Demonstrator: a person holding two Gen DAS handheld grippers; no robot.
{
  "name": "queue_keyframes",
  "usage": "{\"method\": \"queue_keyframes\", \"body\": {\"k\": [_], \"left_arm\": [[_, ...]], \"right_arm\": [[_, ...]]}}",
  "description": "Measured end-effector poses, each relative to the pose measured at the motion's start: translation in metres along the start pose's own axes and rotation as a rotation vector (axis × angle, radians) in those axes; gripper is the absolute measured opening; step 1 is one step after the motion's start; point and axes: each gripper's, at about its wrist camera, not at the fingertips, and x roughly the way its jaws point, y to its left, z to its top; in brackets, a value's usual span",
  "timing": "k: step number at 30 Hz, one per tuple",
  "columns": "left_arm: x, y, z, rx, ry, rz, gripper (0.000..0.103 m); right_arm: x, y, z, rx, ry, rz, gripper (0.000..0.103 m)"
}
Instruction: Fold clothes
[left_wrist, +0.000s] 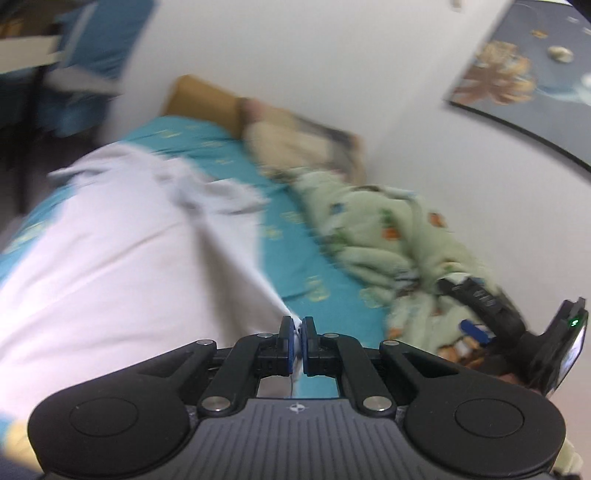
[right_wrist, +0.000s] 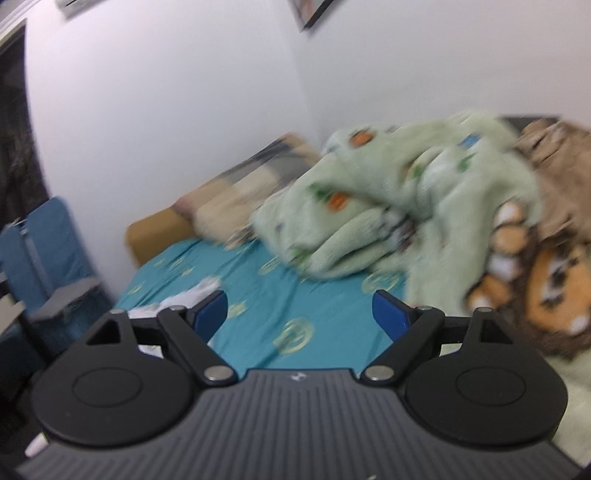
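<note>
A white garment (left_wrist: 122, 251) lies spread over the teal bedsheet (left_wrist: 295, 236) on the left of the left wrist view. My left gripper (left_wrist: 297, 325) is shut on a corner of the white garment and pulls it taut. My right gripper (right_wrist: 299, 310) is open and empty above the teal sheet (right_wrist: 266, 295); it also shows at the right edge of the left wrist view (left_wrist: 480, 325). A bit of the white garment (right_wrist: 192, 295) shows by its left finger. Both views are blurred.
A pale green patterned blanket (left_wrist: 384, 240) is heaped along the wall, also in the right wrist view (right_wrist: 406, 206). A tiger-print blanket (right_wrist: 535, 266) lies right of it. Pillows (left_wrist: 295, 140) sit at the bed's head. Blue chairs (right_wrist: 48, 251) stand left of the bed.
</note>
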Motion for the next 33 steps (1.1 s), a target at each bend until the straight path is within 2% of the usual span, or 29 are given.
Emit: {"method": "queue_keyframes", "body": {"k": [3,6,7,9,11,12,14,17,23,25,27,28,29,30,31,33], "left_arm": [[-0.012,0.044,0.006,-0.11,0.042,0.062,0.004],[-0.011,0.079,0.013,-0.21,0.093,0.04,0.004],[-0.013,0.09,0.016,-0.242,0.095,0.028,0.006],[-0.007,0.099,0.02,-0.277,0.099,0.028,0.019],[0.004,0.103,0.021,-0.274,0.119,0.026,0.027],[0.01,0.104,0.021,-0.271,0.131,0.024,0.035],[0.023,0.107,0.02,-0.258,0.167,0.04,0.04],[0.048,0.106,0.013,-0.222,0.211,0.091,0.044],[0.092,0.107,-0.004,-0.207,0.382,0.144,0.05],[0.102,0.11,-0.01,-0.225,0.431,0.136,0.048],[0.104,0.112,-0.015,-0.236,0.455,0.122,0.04],[0.103,0.112,-0.016,-0.233,0.458,0.119,0.034],[0.102,0.111,-0.018,-0.23,0.461,0.117,0.016],[0.101,0.111,-0.019,-0.227,0.465,0.114,0.004],[0.098,0.11,-0.019,-0.223,0.461,0.111,0.003],[0.088,0.105,-0.015,-0.213,0.438,0.099,0.003]], "right_arm": [[0.015,0.005,-0.011,0.087,0.164,0.164,0.084],[0.034,0.01,-0.035,0.217,0.383,0.331,0.07],[0.039,0.014,-0.045,0.243,0.446,0.359,0.07],[0.046,0.022,-0.062,0.257,0.551,0.376,0.07],[0.054,0.03,-0.075,0.242,0.621,0.358,0.07],[0.059,0.032,-0.08,0.24,0.65,0.342,0.059],[0.069,0.035,-0.09,0.245,0.706,0.308,0.041],[0.081,0.035,-0.107,0.277,0.758,0.275,0.039],[0.087,0.044,-0.129,0.153,0.821,0.167,0.038],[0.083,0.045,-0.13,0.144,0.824,0.171,0.039],[0.079,0.048,-0.134,0.134,0.859,0.189,0.04],[0.077,0.05,-0.137,0.129,0.879,0.199,0.04],[0.074,0.052,-0.139,0.123,0.9,0.209,0.04],[0.071,0.055,-0.142,0.109,0.917,0.211,0.039],[0.067,0.059,-0.143,0.077,0.928,0.201,0.037],[0.057,0.072,-0.145,-0.014,0.952,0.189,0.018]]}}
